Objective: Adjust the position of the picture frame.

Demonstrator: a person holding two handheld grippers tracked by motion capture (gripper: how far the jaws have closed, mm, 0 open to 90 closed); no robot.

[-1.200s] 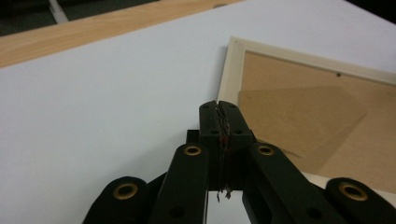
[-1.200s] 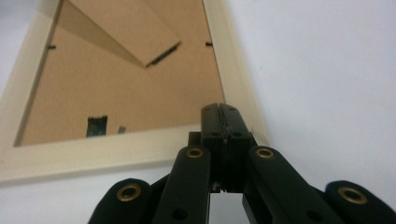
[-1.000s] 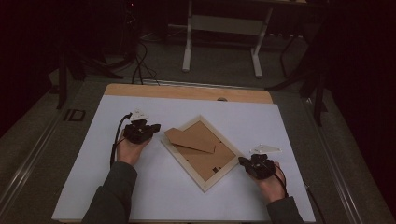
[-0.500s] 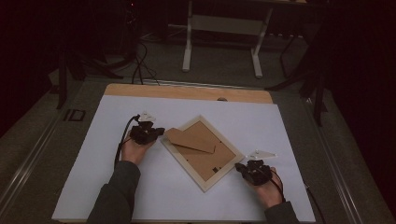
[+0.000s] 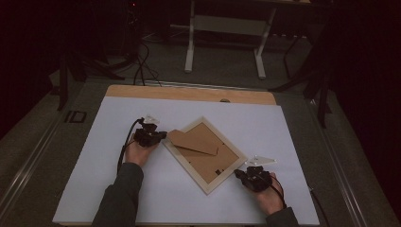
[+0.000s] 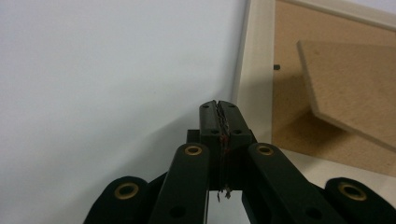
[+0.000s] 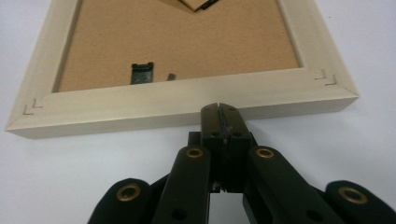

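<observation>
Picture frame [image 5: 204, 153] lies face down near the middle of the white bench [image 5: 94, 189], turned diagonally so that its corners point toward the bench edges. Its pale wooden border surrounds a brown backing board [image 5: 208, 161]. A brown stand flap [image 5: 193, 141] is raised off the backing at the upper left part of the frame. In the right gripper view a small black clip [image 7: 141, 73] sits on the backing near the border.

Left tool [image 5: 150, 136]: held in the person's left hand, positioned at the frame's upper left edge. In the left gripper view [image 6: 219, 106] its jaws are pressed together with nothing between them, tips just beside the outer side of the border.

Right tool [image 5: 250, 176]: held in the person's right hand, positioned at the frame's lower right edge. In the right gripper view [image 7: 219, 108] its jaws are likewise closed together and empty, tips at the outer face of the border; actual contact cannot be confirmed.
</observation>
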